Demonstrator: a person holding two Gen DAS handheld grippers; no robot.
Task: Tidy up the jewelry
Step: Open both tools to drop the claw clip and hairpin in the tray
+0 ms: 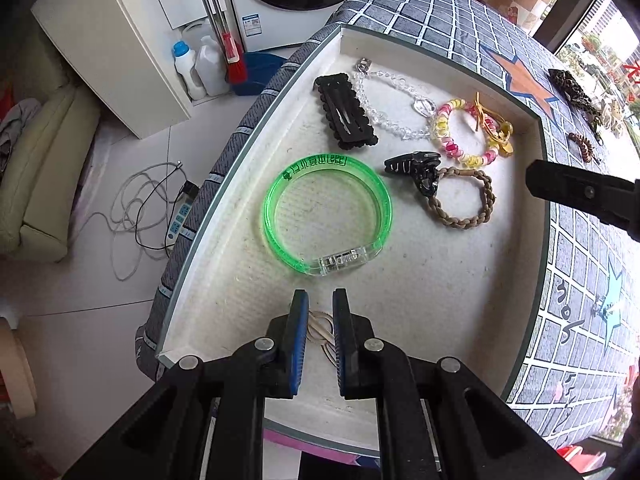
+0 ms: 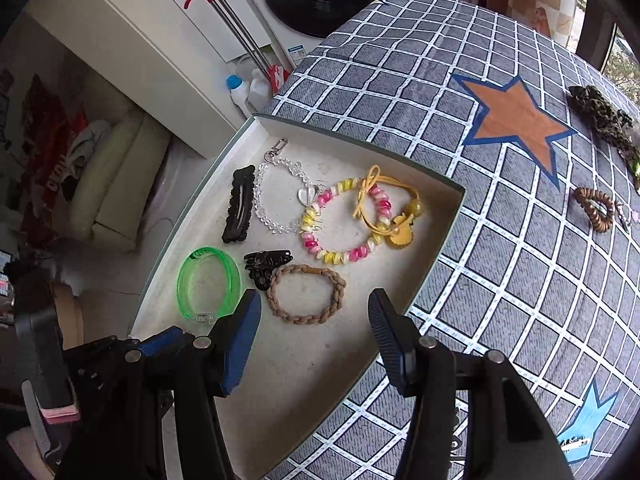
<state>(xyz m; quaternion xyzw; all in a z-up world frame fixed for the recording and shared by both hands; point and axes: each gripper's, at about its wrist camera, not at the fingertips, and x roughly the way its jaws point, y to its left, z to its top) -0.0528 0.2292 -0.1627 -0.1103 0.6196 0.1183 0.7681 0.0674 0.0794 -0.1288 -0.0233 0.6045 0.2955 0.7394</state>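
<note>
Both fisheye views are bright with soft daylight that enters from a window (image 1: 600,52) beyond the far right corner of the table (image 2: 500,260), where the panes are washed out to near white. Shadows are faint and short, and the pale inside of the tray (image 1: 400,280) shows no harsh glare. Straight lines bow strongly toward the picture edges, the corners fall into a black rounded border, and the centre is sharp while the room on the left turns dim and slightly soft.
</note>
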